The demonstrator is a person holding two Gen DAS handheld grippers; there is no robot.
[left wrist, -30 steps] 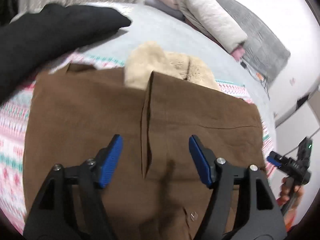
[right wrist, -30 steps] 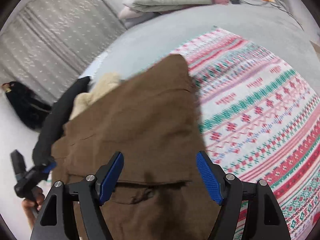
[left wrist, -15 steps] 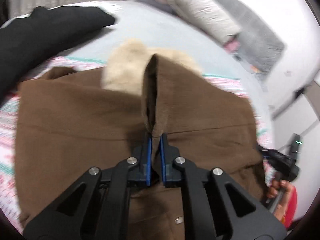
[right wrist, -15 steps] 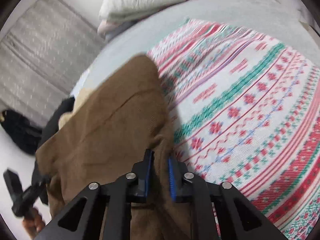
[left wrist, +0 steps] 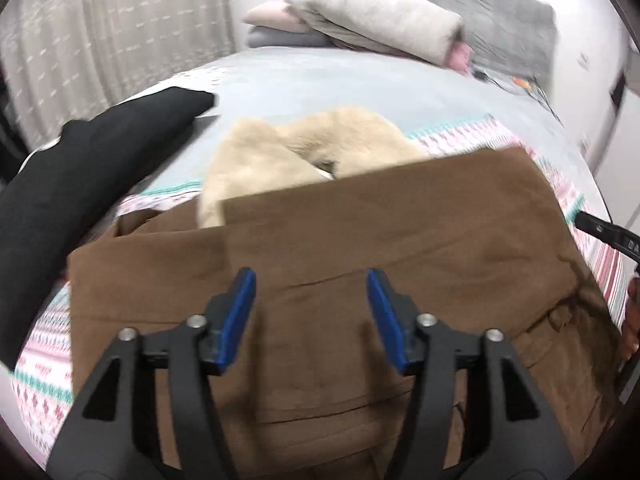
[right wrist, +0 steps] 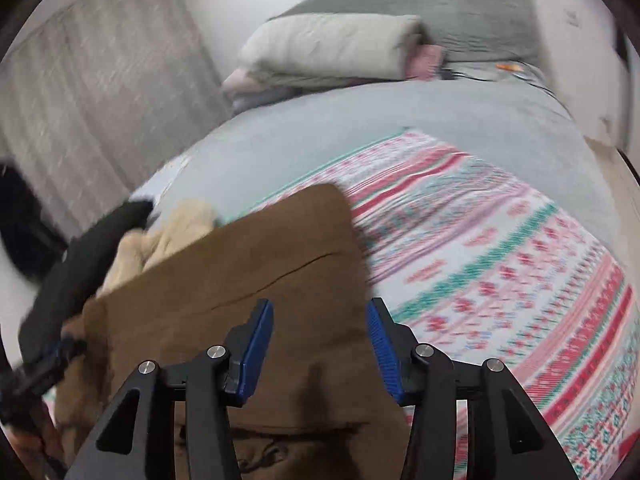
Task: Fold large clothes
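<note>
Lying beneath both just-opened jaws, unpinched: brown coat (left wrist: 360,240).

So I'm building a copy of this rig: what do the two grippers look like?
Both match. The left gripper and the right gripper each have two black plastic fingers on open triangular frames, with silver screws at the pivots. Flat ribbed blue pads line the inner faces. No cables or sleeves show; white lettering on the right gripper's body in the left view is unreadable.
</note>
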